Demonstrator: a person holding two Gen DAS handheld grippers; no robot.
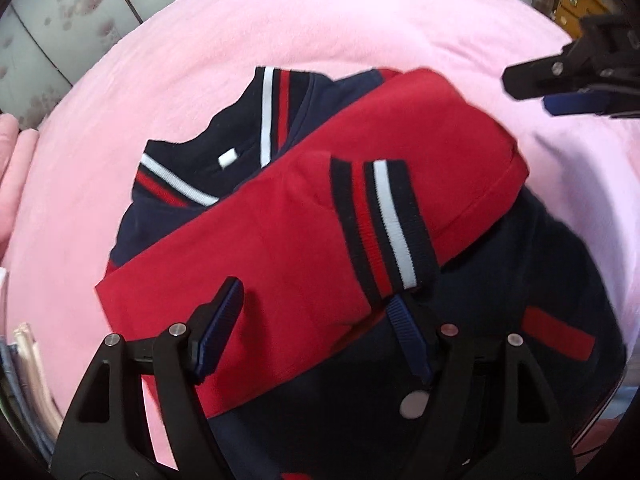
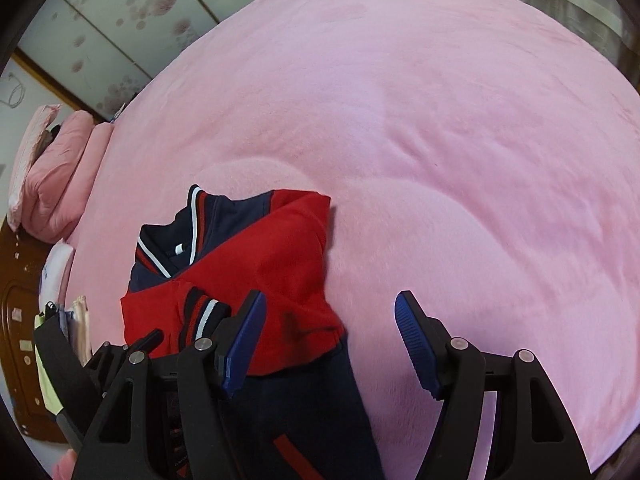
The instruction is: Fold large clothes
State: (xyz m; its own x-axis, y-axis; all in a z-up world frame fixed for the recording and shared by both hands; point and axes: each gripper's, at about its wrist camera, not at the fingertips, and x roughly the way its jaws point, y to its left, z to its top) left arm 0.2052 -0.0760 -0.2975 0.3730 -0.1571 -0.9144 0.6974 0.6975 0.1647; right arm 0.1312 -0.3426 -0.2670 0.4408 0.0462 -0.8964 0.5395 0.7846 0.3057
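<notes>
Left gripper (image 1: 316, 320) spread, empty; right gripper (image 2: 330, 344) likewise. One jacket (image 1: 304, 216) on pink bed (image 1: 320, 20), hem cut off below.

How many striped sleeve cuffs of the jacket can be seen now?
1. The striped cuff lies on top of the red sleeves, folded across the front of the jacket, below the collar. A second cuff may be hidden under the folds.
</notes>
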